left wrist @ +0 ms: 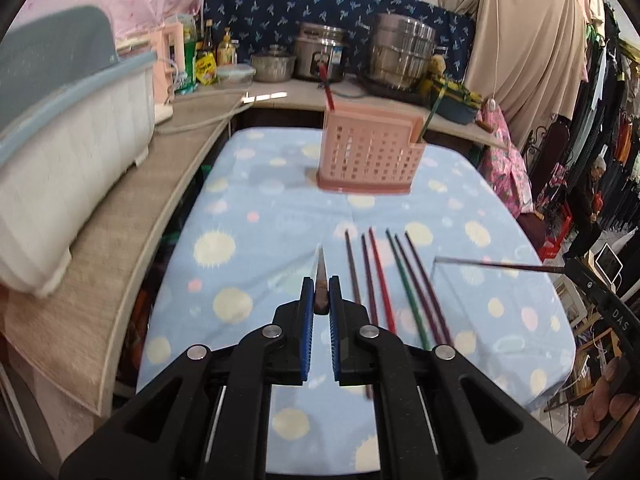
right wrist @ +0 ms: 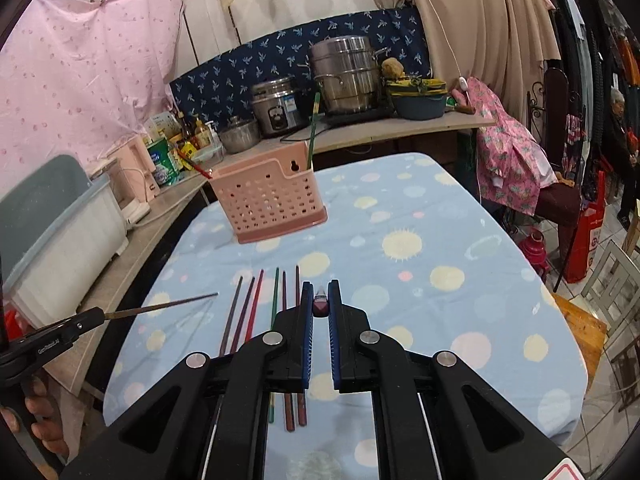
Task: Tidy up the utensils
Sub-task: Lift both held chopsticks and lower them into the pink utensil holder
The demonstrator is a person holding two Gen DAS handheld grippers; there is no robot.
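A pink slotted utensil basket [left wrist: 370,152] [right wrist: 268,204] stands at the far end of the blue dotted tablecloth [left wrist: 260,208]. A red chopstick [left wrist: 329,92] and a green chopstick [left wrist: 432,114] stick up from it. Several loose chopsticks [left wrist: 384,280] [right wrist: 256,308] lie side by side on the cloth nearer to me. My left gripper [left wrist: 321,280] is shut on a brown chopstick [left wrist: 321,268] that points forward, held above the cloth. My right gripper [right wrist: 321,286] is shut on a dark chopstick [right wrist: 321,305], seen end-on. Each view shows the other gripper holding its stick [left wrist: 500,265] [right wrist: 160,304] out level.
A counter wraps the left and far sides, bearing a white and blue dish rack [left wrist: 60,120], bottles, a rice cooker [left wrist: 320,56] and a steel steamer pot [left wrist: 400,52]. Right of the table are a chair with pink cloth [right wrist: 508,152], a red flask [right wrist: 534,252] and a seated person [right wrist: 620,128].
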